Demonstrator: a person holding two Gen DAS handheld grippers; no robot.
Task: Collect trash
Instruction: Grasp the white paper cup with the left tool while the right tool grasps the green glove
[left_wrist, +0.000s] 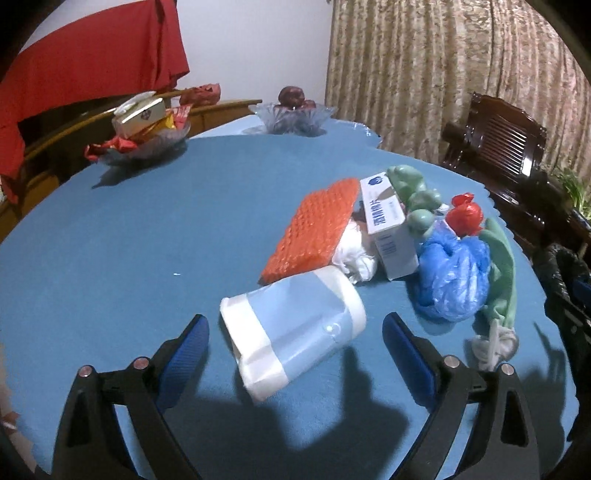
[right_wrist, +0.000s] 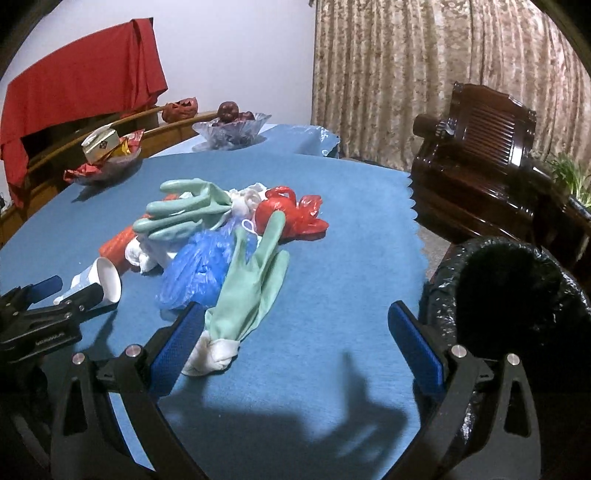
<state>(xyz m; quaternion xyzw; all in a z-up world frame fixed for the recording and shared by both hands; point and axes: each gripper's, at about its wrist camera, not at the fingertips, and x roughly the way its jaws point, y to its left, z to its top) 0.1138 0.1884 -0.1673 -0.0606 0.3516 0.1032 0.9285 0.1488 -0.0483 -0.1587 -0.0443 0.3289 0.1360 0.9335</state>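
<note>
The translucent white-capped plastic jar (left_wrist: 291, 328) lies toppled on the blue tablecloth (left_wrist: 129, 240), framed by the spread left gripper (left_wrist: 295, 339). A grasp seems prepared: closing is needed next. The right gripper (right_wrist: 295, 339), also spread, is held beside the black-lined bin (right_wrist: 506, 280).

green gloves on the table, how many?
2. One glove lies flat nearest the right gripper, beside the blue bag; the other glove sits atop the pile behind. More may be buried.
</note>
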